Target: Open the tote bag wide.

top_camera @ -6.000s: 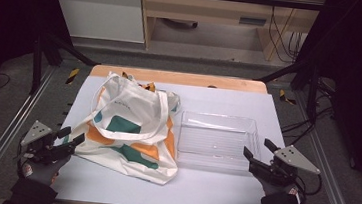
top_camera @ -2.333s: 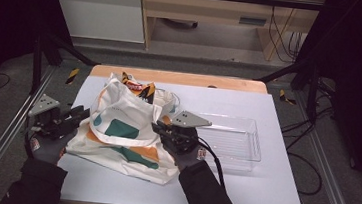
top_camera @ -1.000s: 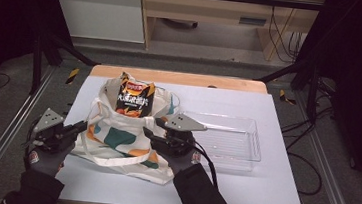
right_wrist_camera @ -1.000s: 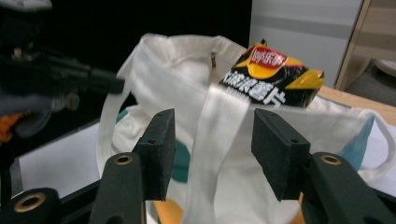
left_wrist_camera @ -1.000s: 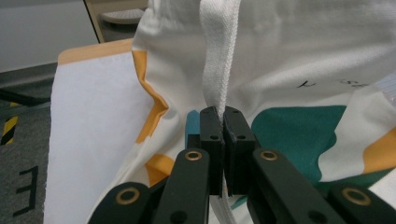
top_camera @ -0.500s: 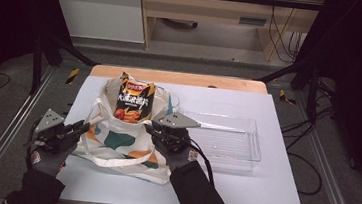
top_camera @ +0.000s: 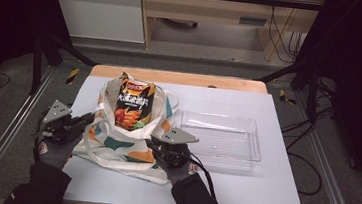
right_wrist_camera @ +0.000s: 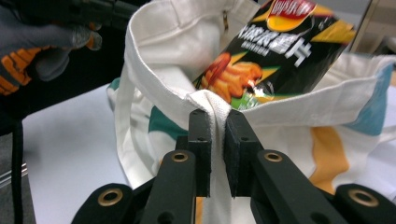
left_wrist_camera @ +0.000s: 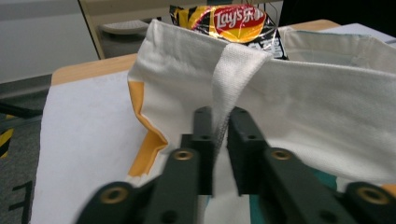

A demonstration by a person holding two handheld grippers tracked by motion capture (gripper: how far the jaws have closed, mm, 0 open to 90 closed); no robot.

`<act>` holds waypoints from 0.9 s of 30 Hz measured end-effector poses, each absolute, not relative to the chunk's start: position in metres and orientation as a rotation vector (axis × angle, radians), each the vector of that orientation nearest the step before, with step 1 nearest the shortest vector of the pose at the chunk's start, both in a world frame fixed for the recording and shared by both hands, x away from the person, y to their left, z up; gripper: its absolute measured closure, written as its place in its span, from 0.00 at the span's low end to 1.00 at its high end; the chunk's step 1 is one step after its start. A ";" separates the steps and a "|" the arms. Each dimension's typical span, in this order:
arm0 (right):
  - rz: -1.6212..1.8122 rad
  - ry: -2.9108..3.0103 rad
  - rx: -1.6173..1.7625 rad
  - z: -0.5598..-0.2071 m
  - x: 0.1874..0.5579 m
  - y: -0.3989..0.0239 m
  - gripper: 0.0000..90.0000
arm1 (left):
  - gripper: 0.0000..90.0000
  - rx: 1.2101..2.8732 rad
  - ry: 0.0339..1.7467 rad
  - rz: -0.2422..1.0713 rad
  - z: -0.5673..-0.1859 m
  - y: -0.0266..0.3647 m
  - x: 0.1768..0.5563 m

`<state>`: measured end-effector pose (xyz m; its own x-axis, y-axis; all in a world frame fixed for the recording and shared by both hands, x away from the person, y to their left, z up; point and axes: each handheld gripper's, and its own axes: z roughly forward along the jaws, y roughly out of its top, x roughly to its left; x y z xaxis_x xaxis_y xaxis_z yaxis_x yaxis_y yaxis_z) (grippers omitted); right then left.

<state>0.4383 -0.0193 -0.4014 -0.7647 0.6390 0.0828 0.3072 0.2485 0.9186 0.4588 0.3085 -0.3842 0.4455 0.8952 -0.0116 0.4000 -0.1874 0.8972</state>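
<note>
Right tongs (right_wrist_camera: 217, 140) just closed, now pinching the bag (top_camera: 114, 146) strap; left tongs (left_wrist_camera: 220, 140) pinch the other strap. Mouth held apart, chips (top_camera: 132, 105) exposed (tray (top_camera: 244, 153) beside).

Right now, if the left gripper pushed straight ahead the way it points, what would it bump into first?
The left gripper is shut on the tote bag's strap, so it would press straight into the bag wall. Behind that stands the chip packet, probably next, though depth is hard to judge.
</note>
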 end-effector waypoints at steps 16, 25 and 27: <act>1.572 2.198 0.848 -0.402 0.434 -0.019 0.68 | 0.97 1.827 1.123 0.651 -0.409 0.331 0.416; 1.682 2.085 0.836 -0.374 0.440 -0.018 0.72 | 0.97 1.846 1.128 0.652 -0.414 0.329 0.417; 1.682 2.078 0.863 -0.371 0.446 -0.013 0.78 | 0.97 1.846 1.130 0.654 -0.415 0.329 0.417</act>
<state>0.4459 -0.0125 -0.3706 -0.7617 0.6374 0.1164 0.2468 0.1193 0.9617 0.4169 0.3292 -0.4147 0.4545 0.8908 0.0009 0.4446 -0.2277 0.8663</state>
